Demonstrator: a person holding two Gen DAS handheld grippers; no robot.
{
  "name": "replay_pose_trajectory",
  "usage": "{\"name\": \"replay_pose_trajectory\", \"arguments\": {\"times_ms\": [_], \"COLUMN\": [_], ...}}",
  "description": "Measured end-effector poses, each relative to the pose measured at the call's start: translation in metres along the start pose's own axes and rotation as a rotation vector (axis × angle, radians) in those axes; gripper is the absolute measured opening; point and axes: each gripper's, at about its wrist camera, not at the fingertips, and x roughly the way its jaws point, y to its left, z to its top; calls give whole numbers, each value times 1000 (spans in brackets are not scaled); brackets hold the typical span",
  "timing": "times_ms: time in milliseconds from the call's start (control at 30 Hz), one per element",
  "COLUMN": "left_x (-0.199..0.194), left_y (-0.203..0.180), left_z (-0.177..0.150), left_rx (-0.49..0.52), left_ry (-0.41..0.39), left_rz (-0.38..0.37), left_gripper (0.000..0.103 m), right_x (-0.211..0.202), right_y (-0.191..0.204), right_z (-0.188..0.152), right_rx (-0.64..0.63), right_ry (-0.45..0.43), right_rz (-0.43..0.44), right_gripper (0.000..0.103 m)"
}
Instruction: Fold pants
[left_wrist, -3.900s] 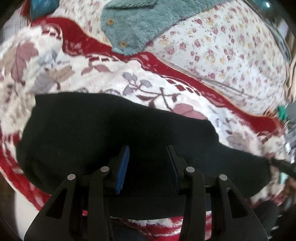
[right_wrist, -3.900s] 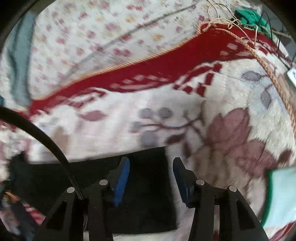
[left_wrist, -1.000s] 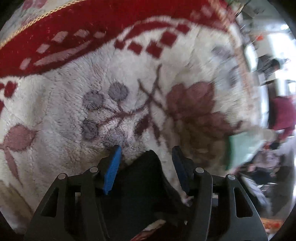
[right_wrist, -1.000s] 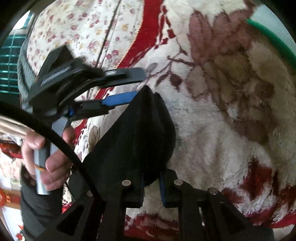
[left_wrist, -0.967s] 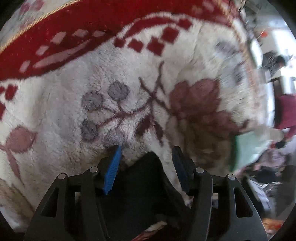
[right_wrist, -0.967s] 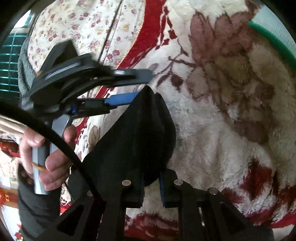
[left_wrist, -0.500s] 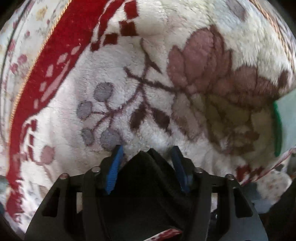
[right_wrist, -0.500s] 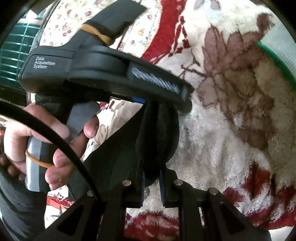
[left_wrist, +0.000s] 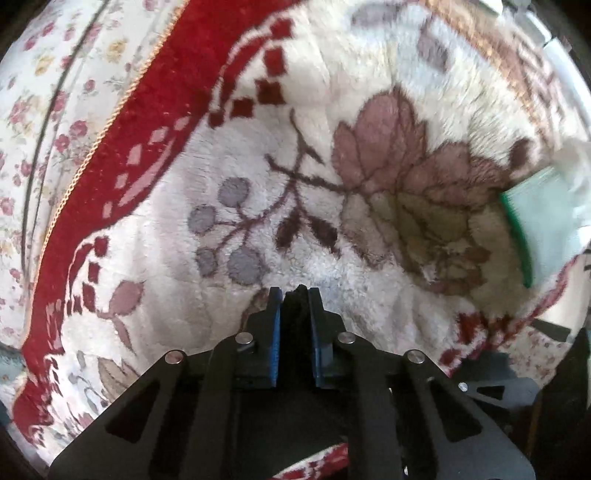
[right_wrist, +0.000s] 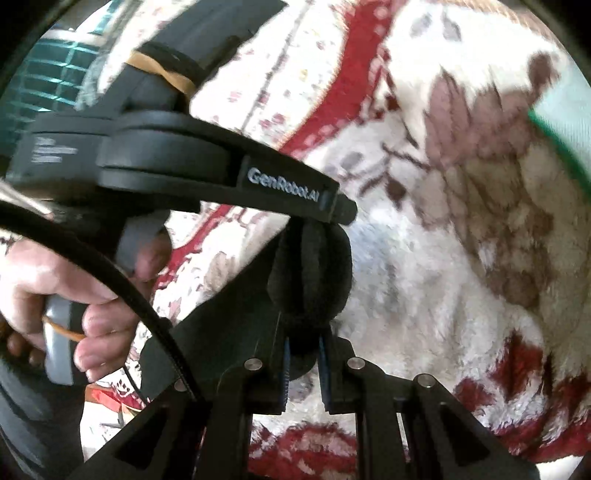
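Note:
The black pants (right_wrist: 310, 273) are bunched and lifted off a fluffy white and red floral blanket (left_wrist: 321, 184). My left gripper (left_wrist: 295, 295) is shut on a fold of the black pants (left_wrist: 295, 325), with fabric squeezed between its blue pads. My right gripper (right_wrist: 303, 343) is shut on the same bunched end, just below the left one. In the right wrist view the left gripper (right_wrist: 325, 218) and the hand holding it (right_wrist: 74, 273) cross the frame from the left, right above the bunched fabric.
A floral sheet (left_wrist: 48, 96) lies beyond the blanket's red border at the left. A pale green cloth with a dark green edge (left_wrist: 535, 221) lies at the right. A teal mesh basket (right_wrist: 51, 70) shows at top left in the right wrist view.
My left gripper was open around the pants' end and has closed on it. The right gripper has kept its hold. Both views have shifted slightly over the blanket.

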Motion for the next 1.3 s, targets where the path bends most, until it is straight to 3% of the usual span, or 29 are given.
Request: {"name": "replay_pose_trajectory", "arguments": {"times_ms": [233, 533, 733, 933, 1133, 1300], "left_x": [-48, -100, -87, -53, -21, 4], "left_y": [32, 141, 212, 284, 330, 344], "left_z": [-39, -156, -243, -326, -376, -396], "left_rx": [-61, -265, -391, -568, -694, -740], "left_ry": [-95, -267, -327, -378, -440, -452], "left_rz": [-81, -242, -292, -418, -530, -572], "left_gripper": [12, 12, 12, 12, 12, 12], "right_x": [-8, 0, 50, 115, 161, 195], "right_y": [35, 130, 199, 258, 279, 285], "right_z": [-14, -51, -84, -121, -142, -162], "right_rx": [-105, -373, -498, -581, -541, -539], "right_ry": [-44, -78, -5, 74, 111, 126], "right_rz": [-6, 84, 113, 125, 149, 90], "right_gripper": [11, 11, 11, 11, 10, 11]}}
